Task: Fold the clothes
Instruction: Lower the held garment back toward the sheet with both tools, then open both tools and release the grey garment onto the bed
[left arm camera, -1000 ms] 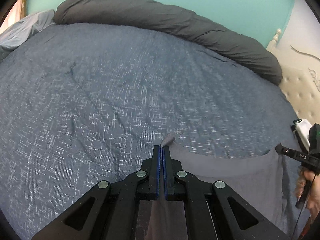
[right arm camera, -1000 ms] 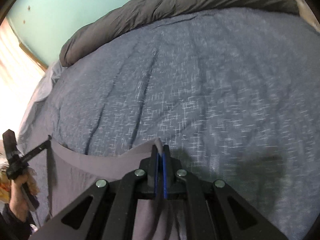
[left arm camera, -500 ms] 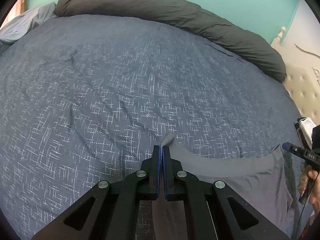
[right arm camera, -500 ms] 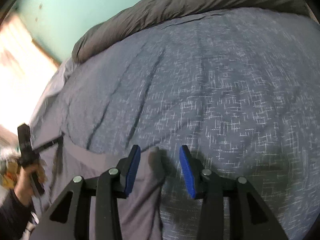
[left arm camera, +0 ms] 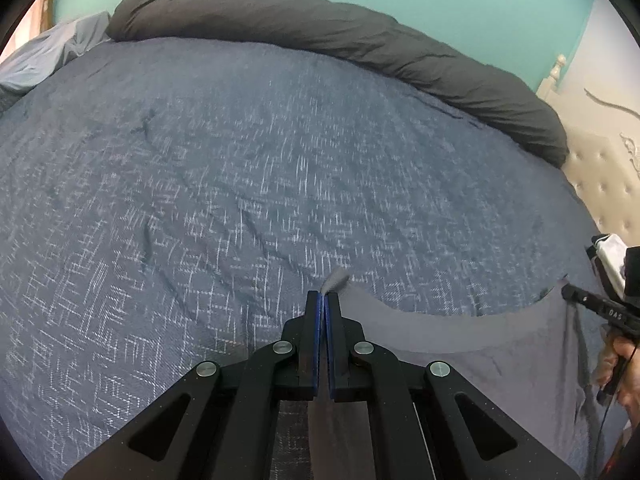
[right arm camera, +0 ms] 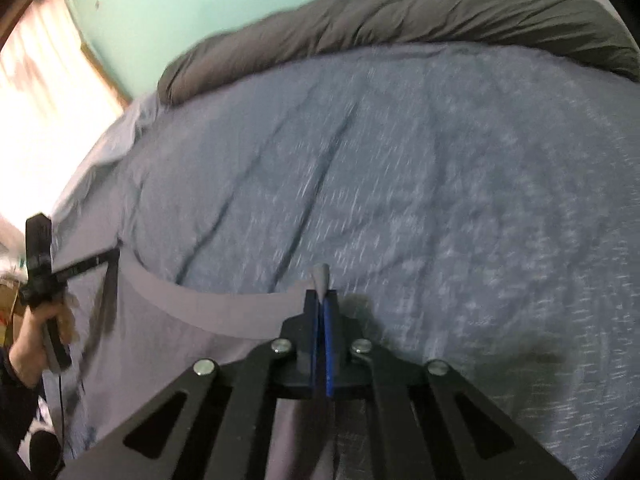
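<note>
A wide bed [left arm camera: 240, 184] fills the room ahead, spread with a blue flecked cover, and a dark grey duvet [left arm camera: 360, 48] lies bunched in a long roll along its far edge under the teal wall. Near the person, over the bed's front part, hangs a grey garment [left arm camera: 460, 344], held up by two corners so its top edge sags in a shallow curve between the hands.

The left tool [left arm camera: 322, 300] is closed on one corner, a small tuft of cloth poking past the tips. The right tool [right arm camera: 322, 300] has just been closing and now pinches the other corner, with a point of fabric standing above its pads.

The garment's long axis runs across, from one tool to the other, and the rest of it drapes down toward the person; the open bed lies beyond both tools. Each hand is equally placed, so I judge laying it flat means carrying both corners forward together.

No containers are in sight.
</note>
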A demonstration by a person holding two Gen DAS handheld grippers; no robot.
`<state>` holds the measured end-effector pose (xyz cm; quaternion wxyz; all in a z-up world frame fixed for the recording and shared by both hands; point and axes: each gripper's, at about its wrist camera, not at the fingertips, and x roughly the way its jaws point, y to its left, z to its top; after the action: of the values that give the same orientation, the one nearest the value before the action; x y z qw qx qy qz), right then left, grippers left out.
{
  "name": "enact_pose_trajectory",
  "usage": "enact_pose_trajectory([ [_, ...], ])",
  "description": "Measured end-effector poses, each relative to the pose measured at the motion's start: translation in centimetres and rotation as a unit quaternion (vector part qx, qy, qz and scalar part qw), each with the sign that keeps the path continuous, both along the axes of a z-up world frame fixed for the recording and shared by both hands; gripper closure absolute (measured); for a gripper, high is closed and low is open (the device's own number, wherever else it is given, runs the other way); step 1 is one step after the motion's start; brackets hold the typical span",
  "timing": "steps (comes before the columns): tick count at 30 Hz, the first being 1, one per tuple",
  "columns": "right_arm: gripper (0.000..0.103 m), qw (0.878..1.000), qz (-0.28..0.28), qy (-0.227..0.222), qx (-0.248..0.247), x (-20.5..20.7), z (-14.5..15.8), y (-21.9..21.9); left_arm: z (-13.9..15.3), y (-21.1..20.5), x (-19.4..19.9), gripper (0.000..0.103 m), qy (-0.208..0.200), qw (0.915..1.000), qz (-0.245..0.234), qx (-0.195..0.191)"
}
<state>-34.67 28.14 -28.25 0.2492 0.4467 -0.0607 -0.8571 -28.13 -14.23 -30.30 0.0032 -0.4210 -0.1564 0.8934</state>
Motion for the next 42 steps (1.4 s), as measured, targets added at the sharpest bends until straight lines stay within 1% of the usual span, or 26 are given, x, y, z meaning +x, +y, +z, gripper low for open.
enact_pose_trajectory([
  [3, 0.101, 1.0, -0.013, 0.002, 0.007, -0.3, 0.4, 0.5, 0.1, 0.0, -0.8, 0.101, -0.002, 0.9999, 0.0, 0.012],
  [7, 0.101, 0.999, -0.038, 0.002, 0.002, -1.1, 0.5, 0.7, 0.3, 0.2, -2.5, 0.101, -0.008, 0.9998, -0.005, 0.015],
  [14, 0.101, 0.998, -0.047, -0.032, 0.019, -3.3, -1.5, -0.7, -0.7, 0.0, -4.2, 0.101, -0.033, 0.9994, -0.006, 0.005],
  [18, 0.101, 0.997, -0.056, -0.058, 0.008, -3.6, -2.8, -0.7, -1.8, -0.1, -4.9, 0.101, -0.048, 0.9988, -0.004, 0.009],
  [19, 0.098, 0.996, -0.061, -0.059, 0.007, -3.6, -2.9, -0.6, -2.0, -0.1, -5.0, 0.1, -0.051, 0.9986, -0.005, 0.013],
  [20, 0.098, 0.996, -0.067, -0.058, 0.006, -3.4, -2.8, -0.4, -2.1, -0.2, -5.0, 0.099, -0.051, 0.9985, -0.005, 0.018],
  [21, 0.093, 0.995, -0.077, -0.056, 0.006, -3.2, -2.5, 0.0, -2.1, -0.3, -4.9, 0.099, -0.05, 0.9984, -0.004, 0.024],
  [23, 0.08, 0.994, -0.093, -0.051, 0.004, -2.8, -2.0, 0.8, -1.7, -0.8, -4.5, 0.098, -0.047, 0.9983, -0.003, 0.035],
  [24, 0.071, 0.994, -0.099, -0.049, -0.003, -2.4, -1.6, 1.3, -1.3, -1.0, -4.2, 0.096, -0.045, 0.9983, -0.001, 0.037],
  [26, 0.07, 0.992, -0.114, -0.042, -0.034, -1.0, -0.5, 2.9, -0.5, -1.5, -3.2, 0.093, -0.041, 0.9984, 0.001, 0.038],
  [28, 0.07, 0.989, -0.128, -0.04, -0.058, 0.8, 0.3, 4.3, 0.3, -2.1, -1.8, 0.085, -0.037, 0.9985, 0.003, 0.041],
  [29, 0.07, 0.988, -0.136, -0.04, -0.068, 2.2, 0.5, 4.9, 0.5, -2.4, -1.1, 0.083, -0.035, 0.9985, 0.004, 0.042],
  [32, 0.07, 0.983, -0.155, -0.045, -0.088, 5.7, 0.7, 6.3, 1.1, -3.0, 1.3, 0.083, -0.032, 0.9986, 0.005, 0.043],
  [36, 0.07, 0.975, -0.182, -0.057, -0.116, 10.5, 0.3, 7.5, 1.2, -2.2, 4.8, 0.083, -0.028, 0.9989, 0.004, 0.036],
  [40, 0.07, 0.967, -0.201, -0.069, -0.142, 14.1, -0.5, 7.5, 0.8, -1.5, 8.1, 0.083, -0.026, 0.9983, 0.012, 0.051],
  [42, 0.07, 0.967, -0.203, -0.071, -0.138, 15.1, -0.8, 7.1, 0.4, -1.1, 9.3, 0.083, -0.026, 0.998, 0.016, 0.056],
])
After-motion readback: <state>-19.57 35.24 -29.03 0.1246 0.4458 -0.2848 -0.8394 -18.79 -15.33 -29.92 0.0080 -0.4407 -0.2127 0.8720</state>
